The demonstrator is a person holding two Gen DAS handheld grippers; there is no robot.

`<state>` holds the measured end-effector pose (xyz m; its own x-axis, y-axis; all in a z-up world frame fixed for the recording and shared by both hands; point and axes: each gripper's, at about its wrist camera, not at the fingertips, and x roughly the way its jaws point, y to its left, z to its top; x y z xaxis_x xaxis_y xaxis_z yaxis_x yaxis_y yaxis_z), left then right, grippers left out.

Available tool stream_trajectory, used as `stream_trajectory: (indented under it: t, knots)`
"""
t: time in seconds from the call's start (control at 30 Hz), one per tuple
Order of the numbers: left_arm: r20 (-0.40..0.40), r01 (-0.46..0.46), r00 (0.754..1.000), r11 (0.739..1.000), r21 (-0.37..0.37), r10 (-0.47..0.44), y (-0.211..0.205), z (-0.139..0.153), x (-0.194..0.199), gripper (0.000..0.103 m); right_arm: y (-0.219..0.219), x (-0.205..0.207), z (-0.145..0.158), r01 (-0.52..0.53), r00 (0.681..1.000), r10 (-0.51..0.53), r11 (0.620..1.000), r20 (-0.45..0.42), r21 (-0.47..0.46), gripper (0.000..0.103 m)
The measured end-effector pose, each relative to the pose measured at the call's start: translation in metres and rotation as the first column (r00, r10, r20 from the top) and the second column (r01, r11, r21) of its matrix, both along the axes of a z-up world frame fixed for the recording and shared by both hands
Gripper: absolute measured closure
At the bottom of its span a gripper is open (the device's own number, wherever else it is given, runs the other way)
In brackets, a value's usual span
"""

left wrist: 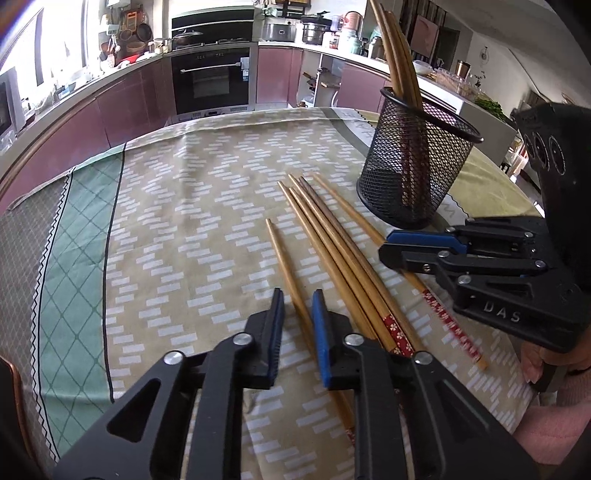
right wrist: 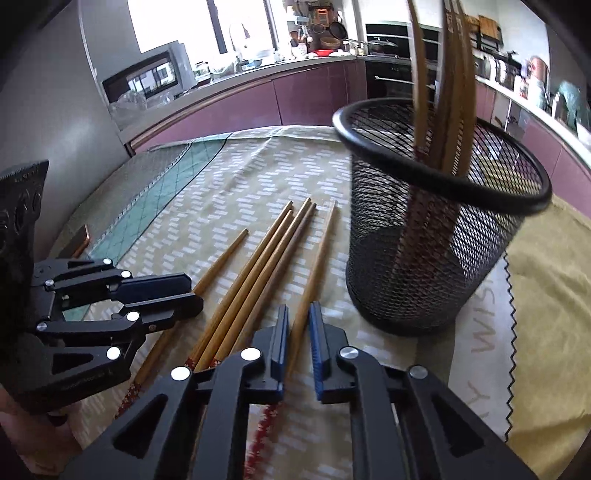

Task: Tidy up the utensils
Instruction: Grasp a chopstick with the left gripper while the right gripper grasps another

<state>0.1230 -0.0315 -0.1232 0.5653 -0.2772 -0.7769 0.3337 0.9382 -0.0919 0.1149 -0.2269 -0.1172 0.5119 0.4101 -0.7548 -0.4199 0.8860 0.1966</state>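
Tablecloth (left wrist: pixel 207 206) | left gripper (left wrist: pixel 297 321) jaws astride leftmost chopstick (left wrist: pixel 284 266) | right gripper (right wrist: pixel 298 334) jaws astride rightmost chopstick (right wrist: pixel 317 258)

A kitchen with mauve cabinets (left wrist: pixel 140 99) curves behind the table, a black oven (left wrist: pixel 212 79) at twelve o'clock and a bright window (right wrist: pixel 173 22) at eleven.
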Motion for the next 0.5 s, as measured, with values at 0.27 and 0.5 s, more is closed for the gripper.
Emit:
stream_trajectory:
  t: [0.27,0.5]
  knots:
    - [-0.006,-0.035,0.999,0.999,-0.037,0.035,0.004,0.003,-0.001,0.096,-0.017,-0.006,0.004,0.024,1.000,-0.023,0.996,-0.021,0.083,0.097]
    - [0.030,0.020,0.999,0.997,-0.073,-0.018,0.000,0.016,-0.014,0.096,-0.018,-0.019,0.015,-0.052,0.999,0.052,0.992,0.000,0.118,0.097]
